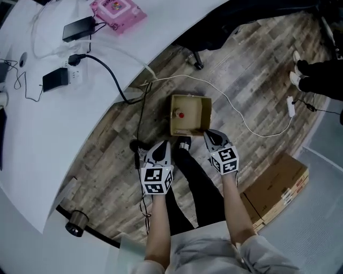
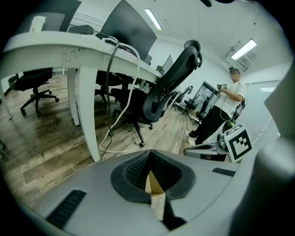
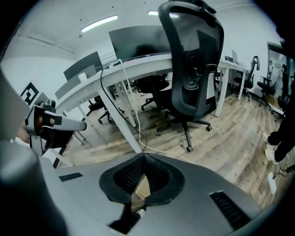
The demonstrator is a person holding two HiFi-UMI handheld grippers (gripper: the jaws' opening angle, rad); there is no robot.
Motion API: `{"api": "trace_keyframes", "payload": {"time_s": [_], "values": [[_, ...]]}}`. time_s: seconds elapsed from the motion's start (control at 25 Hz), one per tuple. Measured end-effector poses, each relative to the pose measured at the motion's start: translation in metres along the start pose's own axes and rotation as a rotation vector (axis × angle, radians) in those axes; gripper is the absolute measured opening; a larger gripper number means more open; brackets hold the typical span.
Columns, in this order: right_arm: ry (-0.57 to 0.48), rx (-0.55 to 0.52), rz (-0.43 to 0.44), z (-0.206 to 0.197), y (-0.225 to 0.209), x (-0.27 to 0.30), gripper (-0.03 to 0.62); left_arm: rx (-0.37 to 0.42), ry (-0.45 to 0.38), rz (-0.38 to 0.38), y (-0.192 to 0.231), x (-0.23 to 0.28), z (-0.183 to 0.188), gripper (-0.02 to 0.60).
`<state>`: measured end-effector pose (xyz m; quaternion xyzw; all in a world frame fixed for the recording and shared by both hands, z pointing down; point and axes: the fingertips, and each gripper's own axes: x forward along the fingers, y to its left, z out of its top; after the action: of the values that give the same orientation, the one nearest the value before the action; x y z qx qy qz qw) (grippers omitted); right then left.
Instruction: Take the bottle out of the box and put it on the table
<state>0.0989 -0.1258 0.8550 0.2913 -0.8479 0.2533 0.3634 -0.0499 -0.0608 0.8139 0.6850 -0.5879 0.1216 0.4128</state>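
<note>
One bottle (image 1: 181, 114) (red cap) inside brown box (image 1: 204, 113).

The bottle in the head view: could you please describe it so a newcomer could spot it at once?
Beside the curved white table, an open cardboard box sits on the wooden floor. The bottle is inside it, toward the left wall; its red cap stands out against the plain brown cardboard.

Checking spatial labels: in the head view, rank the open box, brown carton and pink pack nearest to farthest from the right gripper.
1. The open box, just ahead of the right gripper.
2. The brown carton, lower right.
3. The pink pack, top left on the table.
</note>
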Motion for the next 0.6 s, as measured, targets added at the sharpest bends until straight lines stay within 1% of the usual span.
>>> {"api": "trace_keyframes", "payload": {"time_s": [0.12, 0.2, 0.32, 0.4, 0.48, 0.6], "values": [[0.042, -0.021, -0.010, -0.013, 0.005, 0.048, 0.040, 0.031, -0.012, -0.023, 0.031, 0.026, -0.013, 0.014], [0.075, -0.068, -0.014, -0.022, 0.009, 0.081, 0.040, 0.061, -0.015, -0.040, 0.050, 0.044, -0.024, 0.014], [0.125, -0.139, -0.015, -0.041, 0.010, 0.125, 0.040, 0.099, 0.000, -0.070, 0.071, 0.072, -0.048, 0.014], [0.159, -0.167, -0.003, -0.058, 0.009, 0.151, 0.040, 0.125, 0.015, -0.087, 0.082, 0.093, -0.065, 0.014], [0.189, -0.181, 0.004, -0.077, 0.006, 0.174, 0.040, 0.137, 0.028, -0.097, 0.092, 0.111, -0.081, 0.014], [0.220, -0.171, 0.000, -0.101, 0.000, 0.202, 0.043, 0.145, 0.048, -0.100, 0.104, 0.136, -0.101, 0.014]]}}
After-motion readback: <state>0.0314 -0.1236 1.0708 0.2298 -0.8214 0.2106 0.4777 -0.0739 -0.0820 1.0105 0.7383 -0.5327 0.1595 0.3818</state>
